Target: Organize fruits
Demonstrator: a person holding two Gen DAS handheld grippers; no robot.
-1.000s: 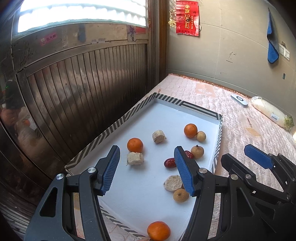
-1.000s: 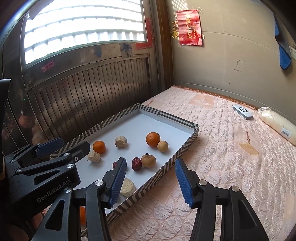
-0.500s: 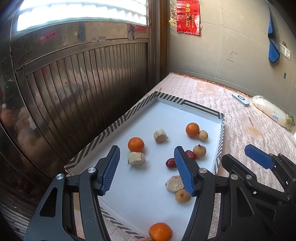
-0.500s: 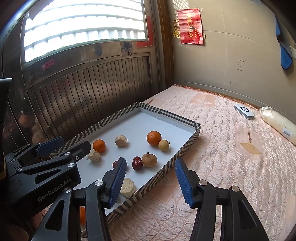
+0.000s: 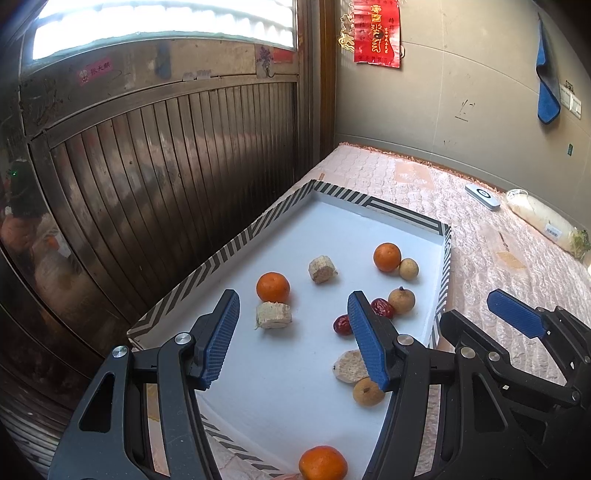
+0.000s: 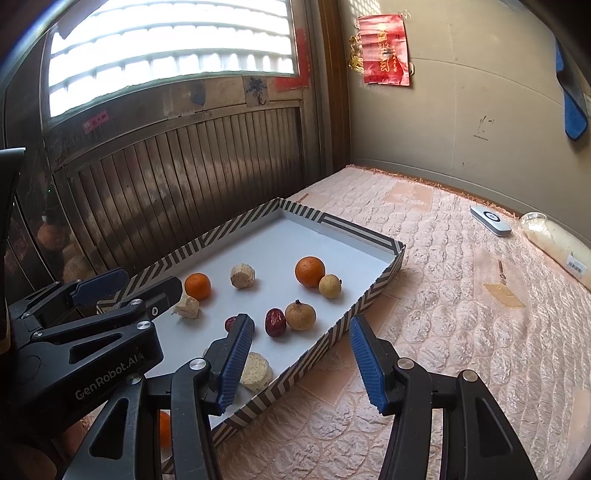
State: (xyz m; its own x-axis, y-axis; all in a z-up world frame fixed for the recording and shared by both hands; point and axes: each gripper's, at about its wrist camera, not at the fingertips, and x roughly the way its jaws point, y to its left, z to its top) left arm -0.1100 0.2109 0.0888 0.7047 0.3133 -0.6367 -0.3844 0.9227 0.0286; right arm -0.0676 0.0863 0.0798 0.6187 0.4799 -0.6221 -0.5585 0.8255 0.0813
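Fruit, loose on the white floor of a shallow tray [image 5: 376, 206] with a black-and-white striped rim, the tray lying on a pink quilted mattress [image 6: 461, 314]. Oranges, three: one at the far right [image 5: 386, 257], one toward the left [image 5: 273, 287], one at the near edge [image 5: 323, 463]. Small tan round fruits, three: one touching the far orange [image 5: 409, 268], one in the middle [image 5: 401, 301], one near the front [image 5: 368, 392]. Red dates, two: one [image 5: 382, 307] just beside the middle tan fruit, the other [image 5: 342, 325] a little nearer. Pale corn-cob pieces, three: one far [image 5: 322, 269], one just below the left orange [image 5: 273, 315], one near the front [image 5: 349, 366]. Left gripper [image 5: 293, 338], above the near half of the tray, blue ribbed fingers spread wide, holding nothing. Right gripper [image 6: 301, 362], over the tray's right rim, fingers likewise spread and empty. Further off on the mattress: one white remote [image 6: 490, 220], one wrapped white radish [image 5: 546, 223]. On the wall: one red paper hanging [image 5: 376, 33], one blue cloth [image 5: 546, 85].
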